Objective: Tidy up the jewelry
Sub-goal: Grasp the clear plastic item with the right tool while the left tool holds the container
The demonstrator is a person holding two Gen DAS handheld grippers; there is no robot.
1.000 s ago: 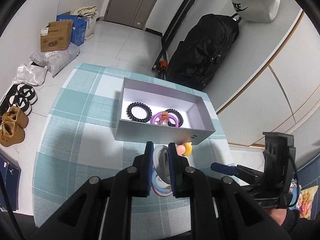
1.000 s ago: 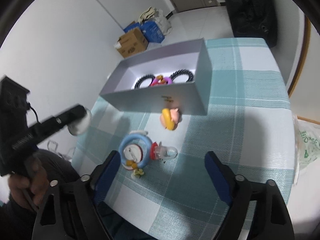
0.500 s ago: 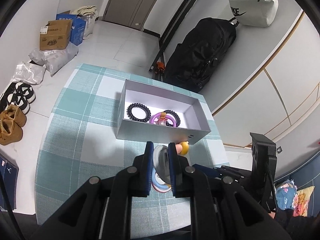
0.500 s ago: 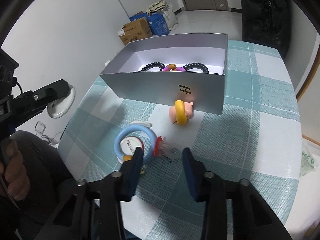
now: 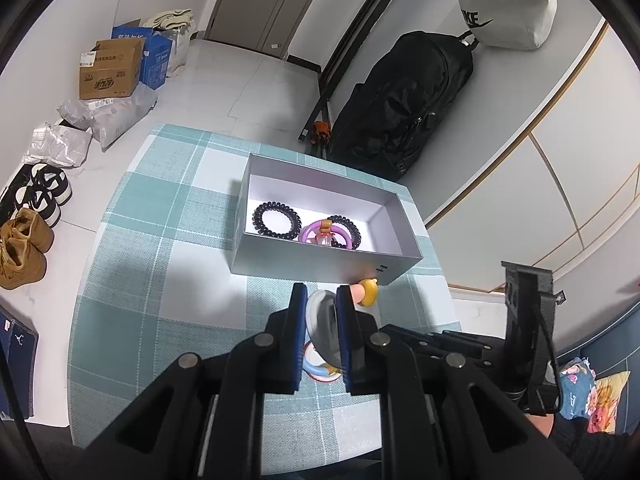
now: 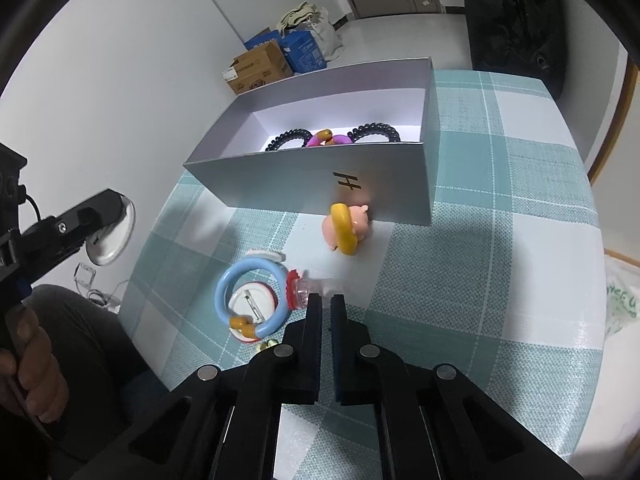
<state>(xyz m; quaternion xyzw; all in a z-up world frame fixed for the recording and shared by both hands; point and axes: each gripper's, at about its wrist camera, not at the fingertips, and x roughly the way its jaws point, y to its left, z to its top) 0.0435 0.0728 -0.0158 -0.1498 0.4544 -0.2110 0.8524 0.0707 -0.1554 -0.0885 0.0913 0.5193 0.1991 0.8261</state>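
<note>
Change: right gripper [image 6: 325, 307] jaws have just been closing, now clenched beside the clear clip [image 6: 310, 287] on the table [image 6: 500, 280].
Left gripper [image 5: 321, 308]: grasping white disc [image 5: 322, 320].
Box [image 6: 304, 180]: holds hair ties [image 5: 276, 219].

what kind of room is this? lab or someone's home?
Most likely a home, near an entry door: shoes on the tile floor, delivery cartons by the wall, a checked tablecloth under the grey box.

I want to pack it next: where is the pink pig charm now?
In the right wrist view, the pink pig charm lies on the tablecloth, against the grey box's front wall.
</note>
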